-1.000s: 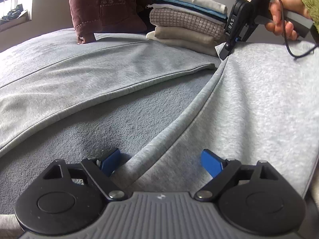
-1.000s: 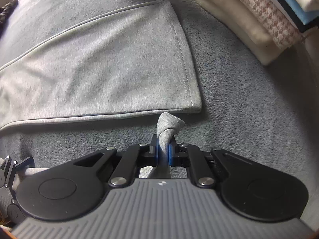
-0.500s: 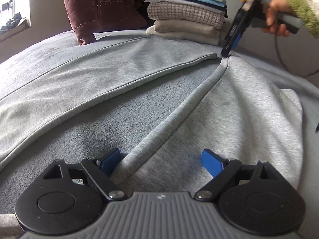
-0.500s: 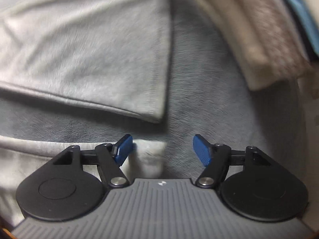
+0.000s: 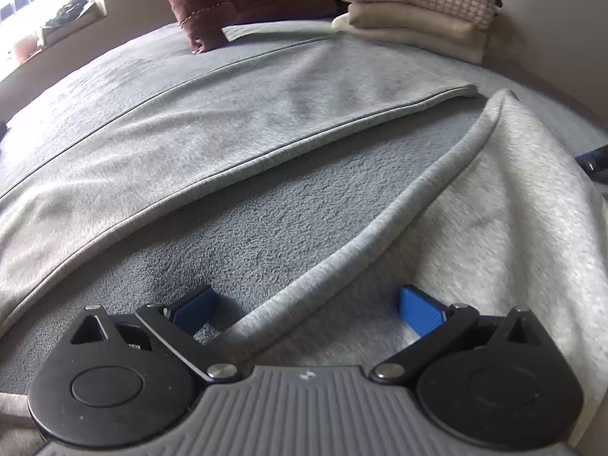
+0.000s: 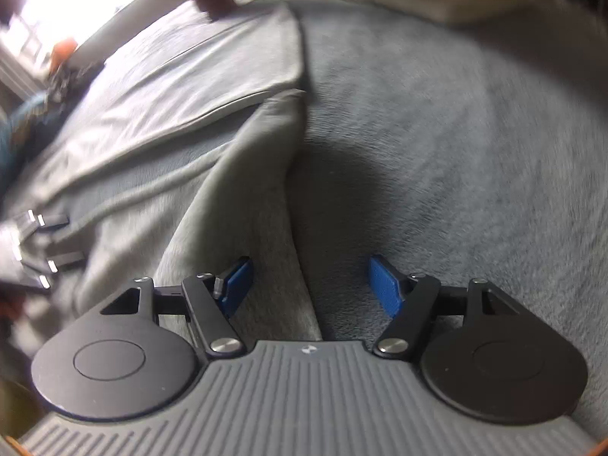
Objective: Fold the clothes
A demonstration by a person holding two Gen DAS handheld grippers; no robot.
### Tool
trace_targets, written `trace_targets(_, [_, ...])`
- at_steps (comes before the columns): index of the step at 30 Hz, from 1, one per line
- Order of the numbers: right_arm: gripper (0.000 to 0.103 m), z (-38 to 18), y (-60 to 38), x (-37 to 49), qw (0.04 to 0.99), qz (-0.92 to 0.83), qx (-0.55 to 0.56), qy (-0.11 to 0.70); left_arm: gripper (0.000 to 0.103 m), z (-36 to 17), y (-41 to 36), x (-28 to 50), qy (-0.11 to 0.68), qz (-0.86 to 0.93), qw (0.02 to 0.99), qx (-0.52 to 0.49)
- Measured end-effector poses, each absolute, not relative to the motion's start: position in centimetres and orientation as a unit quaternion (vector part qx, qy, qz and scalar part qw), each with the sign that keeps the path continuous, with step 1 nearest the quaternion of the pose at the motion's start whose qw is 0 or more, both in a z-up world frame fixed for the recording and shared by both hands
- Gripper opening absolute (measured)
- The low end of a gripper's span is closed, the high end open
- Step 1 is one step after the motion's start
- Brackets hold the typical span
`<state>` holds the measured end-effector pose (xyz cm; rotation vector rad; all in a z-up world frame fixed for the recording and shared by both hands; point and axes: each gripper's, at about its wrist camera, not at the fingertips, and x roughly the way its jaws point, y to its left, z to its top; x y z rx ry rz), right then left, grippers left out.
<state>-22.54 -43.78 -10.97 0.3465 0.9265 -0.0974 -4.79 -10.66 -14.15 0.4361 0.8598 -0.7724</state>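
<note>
Light grey trousers [image 5: 235,133] lie flat on the bed [image 5: 288,228], legs splayed; both grippers' fingers [image 5: 421,309] [image 6: 385,288] are spread, holding nothing.

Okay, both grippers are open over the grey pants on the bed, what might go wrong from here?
1. The near leg has a rolled edge; folding now could trap that ridge as a crease.
2. The left gripper straddles the roll with blanket under one finger, so closing may pinch blanket too.
3. The right gripper view is motion-blurred; a fast reach could miss the hem or nudge the folded stack.
</note>
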Motion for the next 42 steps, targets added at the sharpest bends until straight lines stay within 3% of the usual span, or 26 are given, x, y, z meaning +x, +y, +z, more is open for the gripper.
trace_targets(1, [0.055, -10.8, -42.6, -22.6, 0.886, -0.037, 0.133, 0.442, 0.103, -14.1, -10.9, -4.7, 0.407, -0.355, 0.817, 0.203])
trace_targets(3, [0.019, -11.0, -40.8, -22.6, 0.893, -0.019, 0.095, 0.44, 0.103, -14.0, -11.4, -4.8, 0.409, -0.341, 0.822, 0.204])
trace_targets(6, [0.003, -10.7, -39.7, -22.6, 0.897, -0.019, 0.051, 0.439, 0.103, -14.0, -11.8, -5.1, 0.402, -0.33, 0.828, 0.208])
trace_targets(13, [0.002, -9.6, -45.0, -26.1, 0.892, -0.137, 0.117, 0.414, 0.103, -13.9, -11.3, -5.1, 0.399, -0.337, 0.829, 0.202])
trace_targets(19, [0.009, -9.5, -51.4, -31.7, 0.857, -0.158, 0.334, 0.36, 0.095, -11.3, -9.4, -5.8, 0.358, -0.349, 0.833, 0.24])
trace_targets(20, [0.013, -9.0, -51.8, -32.7, 0.854, -0.152, 0.352, 0.351, 0.095, -10.5, -8.6, -6.1, 0.351, -0.349, 0.834, 0.245])
trace_targets(23, [0.039, -8.7, -50.7, -34.2, 0.845, -0.112, 0.37, 0.368, 0.095, -7.8, -4.8, -7.5, 0.353, -0.341, 0.838, 0.238])
trace_targets(26, [0.047, -9.9, -48.7, -33.6, 0.838, -0.085, 0.361, 0.402, 0.095, -5.9, 0.4, -8.5, 0.39, -0.311, 0.847, 0.183])
trace_targets(28, [0.042, -10.9, -47.2, -32.9, 0.836, -0.075, 0.341, 0.424, 0.095, -5.5, 4.2, -9.3, 0.417, -0.282, 0.855, 0.125])
trace_targets(29, [0.02, -11.3, -46.4, -32.5, 0.838, -0.07, 0.328, 0.431, 0.095, -5.4, 6.2, -9.7, 0.43, -0.266, 0.858, 0.093])
trace_targets(30, [0.009, -11.6, -45.6, -32.2, 0.84, -0.067, 0.315, 0.437, 0.095, -5.3, 8.2, -10.1, 0.443, -0.25, 0.859, 0.061])
trace_targets(35, [0.006, -8.7, -47.3, -33.3, 0.836, -0.081, 0.406, 0.361, 0.095, -5.7, 15.6, -12.7, 0.484, -0.201, 0.851, -0.042])
trace_targets(42, [0.011, -8.7, -52.0, -37.7, 0.773, -0.13, 0.573, 0.241, 0.094, -7.8, 17.8, -15.2, 0.502, -0.196, 0.837, -0.091])
